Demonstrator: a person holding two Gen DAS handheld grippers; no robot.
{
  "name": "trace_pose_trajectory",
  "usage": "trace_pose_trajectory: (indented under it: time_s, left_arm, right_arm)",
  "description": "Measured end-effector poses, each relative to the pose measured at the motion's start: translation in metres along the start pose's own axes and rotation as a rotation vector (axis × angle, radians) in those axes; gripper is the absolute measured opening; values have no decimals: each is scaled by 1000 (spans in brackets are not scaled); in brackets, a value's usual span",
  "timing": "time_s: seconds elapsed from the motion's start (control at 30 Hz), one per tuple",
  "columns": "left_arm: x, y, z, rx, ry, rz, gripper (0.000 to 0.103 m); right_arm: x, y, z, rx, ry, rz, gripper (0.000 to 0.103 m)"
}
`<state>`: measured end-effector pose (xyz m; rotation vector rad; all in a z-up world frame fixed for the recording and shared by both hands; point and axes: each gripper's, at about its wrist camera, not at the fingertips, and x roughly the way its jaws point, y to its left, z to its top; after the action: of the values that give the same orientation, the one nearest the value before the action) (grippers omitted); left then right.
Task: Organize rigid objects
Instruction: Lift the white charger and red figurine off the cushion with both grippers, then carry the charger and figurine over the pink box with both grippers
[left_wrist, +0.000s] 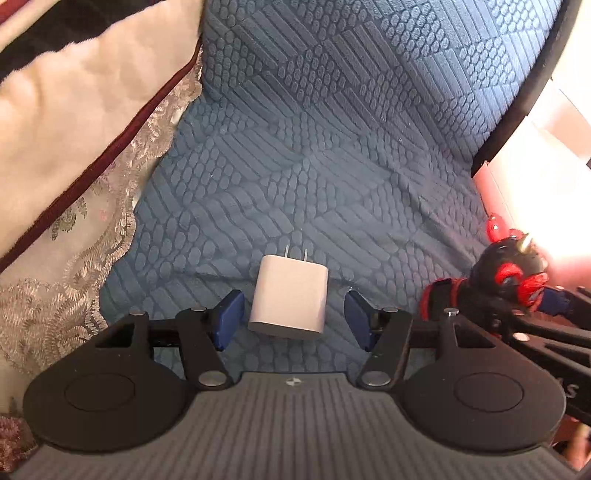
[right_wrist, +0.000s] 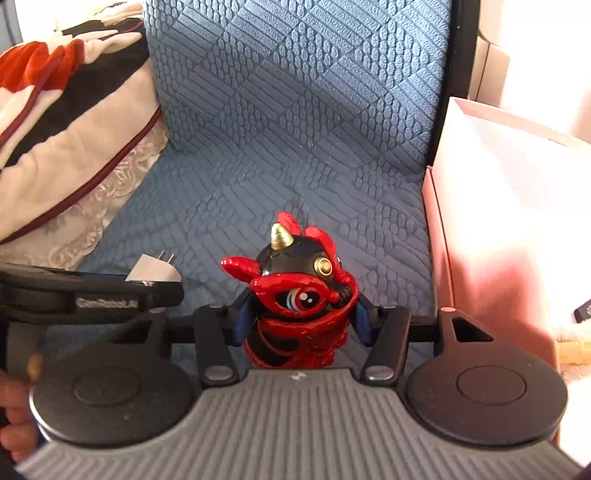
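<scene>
Blue quilted upholstery (left_wrist: 332, 155) covers the seat and backrest of what looks like a sofa, and both grippers work low over the seat.

Nearest in the left wrist view, the left gripper (left_wrist: 293, 317) has its blue pads spread wide, one at about 9 o'clock and one at about 3 o'clock of the white charger plug (left_wrist: 290, 301). The plug lies flat on the seat between them, prongs pointing away toward 12 o'clock, with a visible gap on each side, so nothing is gripped yet. Nearest in the right wrist view, the right gripper (right_wrist: 301, 319) is closed narrow on the red and black lion figurine (right_wrist: 299, 291), pads pressing its lower body while the horned head rises above them.

Farther out, a pink box (right_wrist: 491, 221) stands open at about 3 o'clock of the figurine, probably where things are meant to go. At 10 o'clock a cream pillow with dark red piping (left_wrist: 74, 122) leans over a lace cover (left_wrist: 92, 236).

Risks, as I judge them: the figurine is glossy and lumpy, so it could twist or slip out if the grip is off-centre during a lift. The plug is smooth and sits on soft fabric; closing unevenly could push it sideways or tip it instead of catching it. The two grippers are close together and could knock each other.
</scene>
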<state>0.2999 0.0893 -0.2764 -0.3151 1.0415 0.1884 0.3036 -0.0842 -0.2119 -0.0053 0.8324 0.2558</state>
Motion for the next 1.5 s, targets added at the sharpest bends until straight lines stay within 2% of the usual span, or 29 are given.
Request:
trace_pose_trajectory:
  time_s: [0.13,0.27,0.4,0.57,0.9,1.17,1.5]
  left_arm:
    - [1,0,-1,15,-4,19,64]
    - [-1,1,-2,4,-16,19,50]
    - [-6,-3,-6,34,-40,44,49]
    - [-20,1,-9,-28,-39,-70,48]
    - [-61,-4,-14,-58,-101,-139,48]
    - [-104,-17,-8,-25,-165,-187,48]
    - [-139,-41,14,-36,-230,-259,48]
  right_arm:
    - [-7,-3,-4,17,1,-7,57]
    - [-11,-5,-9,23,9,-11,57]
    - [-17,-1,-17,15,30,-22,57]
    - [-28,7,-21,-2,29,-17,57]
    - [-59,-2,-12,17,-25,-12,57]
    - [-90,-17,-1,37,-58,33,57]
    - [-134,-43,31,64,-167,41,57]
